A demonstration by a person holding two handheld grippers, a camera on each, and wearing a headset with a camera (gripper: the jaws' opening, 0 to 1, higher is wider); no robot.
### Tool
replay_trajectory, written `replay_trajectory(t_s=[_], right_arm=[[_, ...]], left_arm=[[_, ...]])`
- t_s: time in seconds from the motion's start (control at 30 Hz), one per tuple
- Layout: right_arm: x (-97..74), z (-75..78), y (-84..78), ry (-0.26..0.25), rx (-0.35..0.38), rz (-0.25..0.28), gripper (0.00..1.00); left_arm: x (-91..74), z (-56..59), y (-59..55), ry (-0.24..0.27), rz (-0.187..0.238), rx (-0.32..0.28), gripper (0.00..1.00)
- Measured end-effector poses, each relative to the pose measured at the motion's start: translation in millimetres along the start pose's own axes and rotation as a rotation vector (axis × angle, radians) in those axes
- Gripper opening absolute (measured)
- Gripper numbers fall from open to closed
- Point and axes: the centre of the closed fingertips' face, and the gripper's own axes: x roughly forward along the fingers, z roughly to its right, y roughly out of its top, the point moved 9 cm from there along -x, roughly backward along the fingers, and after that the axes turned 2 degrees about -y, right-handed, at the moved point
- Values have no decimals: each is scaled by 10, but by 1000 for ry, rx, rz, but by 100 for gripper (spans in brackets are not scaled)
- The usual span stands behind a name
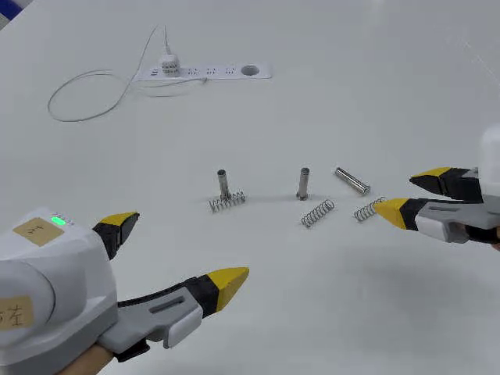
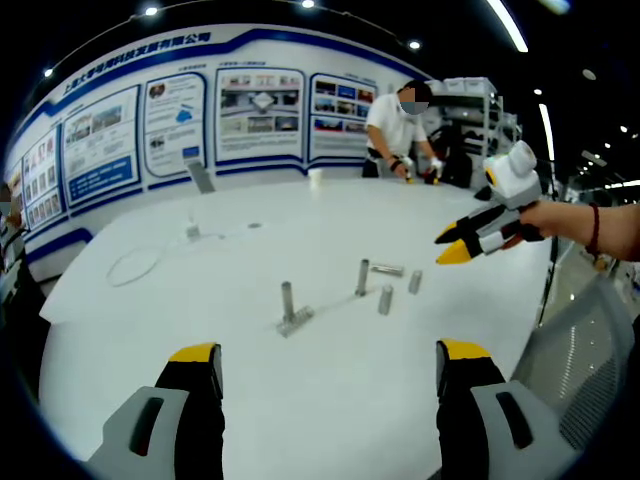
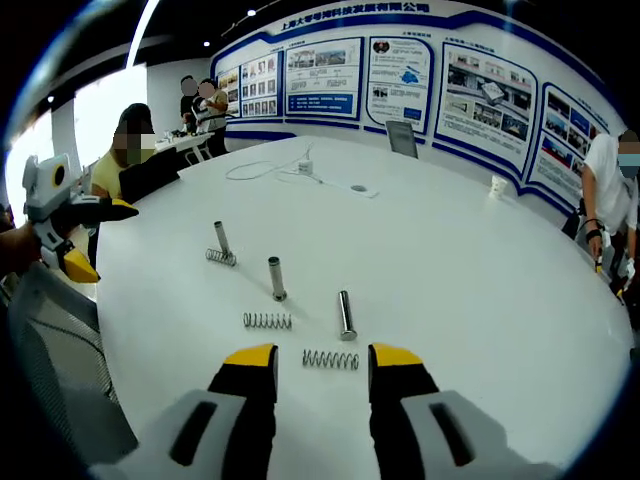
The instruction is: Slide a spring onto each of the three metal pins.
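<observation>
Two metal pins stand upright on the white table, one at the left (image 1: 223, 183) (image 2: 288, 300) (image 3: 221, 238) and one in the middle (image 1: 303, 183) (image 2: 362, 277) (image 3: 274, 277). A third pin (image 1: 352, 180) (image 3: 345, 313) lies flat at the right. One spring (image 1: 227, 202) rests against the left pin's base, a second (image 1: 318, 212) (image 3: 267, 320) lies near the middle pin, and a third (image 1: 367, 208) (image 3: 330, 359) lies right at my right gripper's tips. My right gripper (image 1: 406, 195) (image 3: 312, 362) is open with that spring just ahead of it. Near the front edge, my left gripper (image 1: 176, 254) (image 2: 325, 365) is wide open and holds nothing.
A white power strip (image 1: 205, 72) with a plug and a looping white cable (image 1: 86, 94) lies at the far side of the table. People stand and sit beyond the table edges (image 2: 400, 130) (image 3: 125, 150).
</observation>
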Motion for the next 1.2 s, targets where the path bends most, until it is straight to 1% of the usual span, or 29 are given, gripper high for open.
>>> replay_trajectory(t_s=[0.33,0.7,1.0,1.2], right_arm=[[219,105,78,14,-9,-37,32],[477,181,132,35,-31,-83,28],[676,217,150,57,-30,-104,25],[795,230,169,63,-32,-108,23]], left_arm=[[44,20,-5,-14,-5,2,89],[84,14,-22,-21,-11,-3,88],[128,27,-21,-33,-11,-4,88],[157,47,-26,-42,-8,-4,87]])
